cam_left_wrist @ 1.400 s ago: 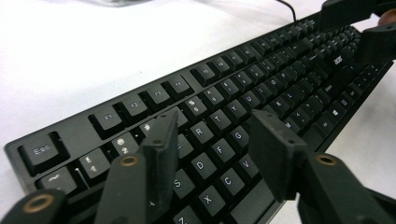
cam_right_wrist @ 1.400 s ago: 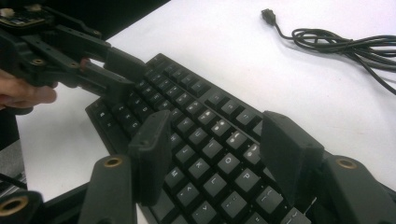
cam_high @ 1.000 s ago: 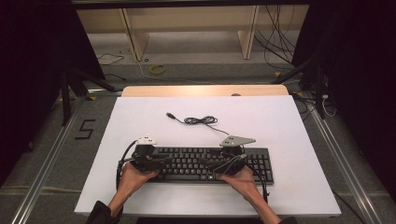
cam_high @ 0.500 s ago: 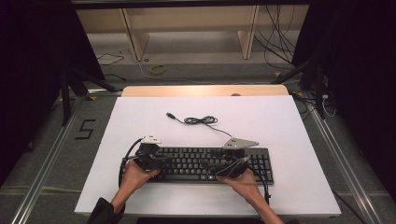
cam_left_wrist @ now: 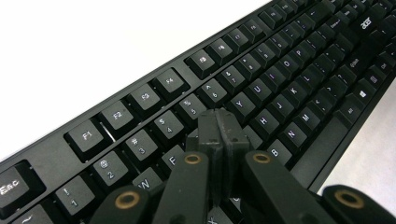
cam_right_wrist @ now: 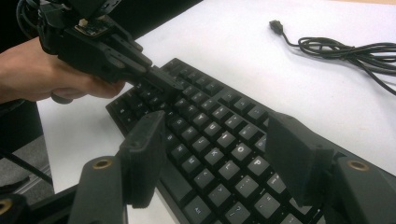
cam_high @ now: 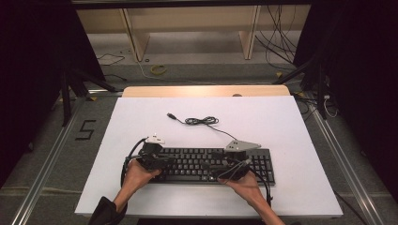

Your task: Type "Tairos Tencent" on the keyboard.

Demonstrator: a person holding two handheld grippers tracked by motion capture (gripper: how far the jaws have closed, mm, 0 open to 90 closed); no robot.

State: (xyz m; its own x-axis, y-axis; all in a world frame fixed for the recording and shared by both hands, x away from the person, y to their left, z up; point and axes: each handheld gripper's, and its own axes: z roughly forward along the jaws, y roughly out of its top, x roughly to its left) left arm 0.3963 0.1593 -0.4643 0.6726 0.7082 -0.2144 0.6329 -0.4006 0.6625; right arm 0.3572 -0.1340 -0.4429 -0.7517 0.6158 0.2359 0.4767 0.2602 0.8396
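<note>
The black keyboard (cam_high: 206, 164) lies near the front of the white tabletop (cam_high: 291, 126), its long axis running left to right. The left gripper (cam_left_wrist: 219, 125) has just pressed its fingers together with nothing between them, and their tip rests over the keys near R and T. The right gripper (cam_right_wrist: 219, 149) hovers over the keyboard's right half, fingers spread wide and empty.
</note>
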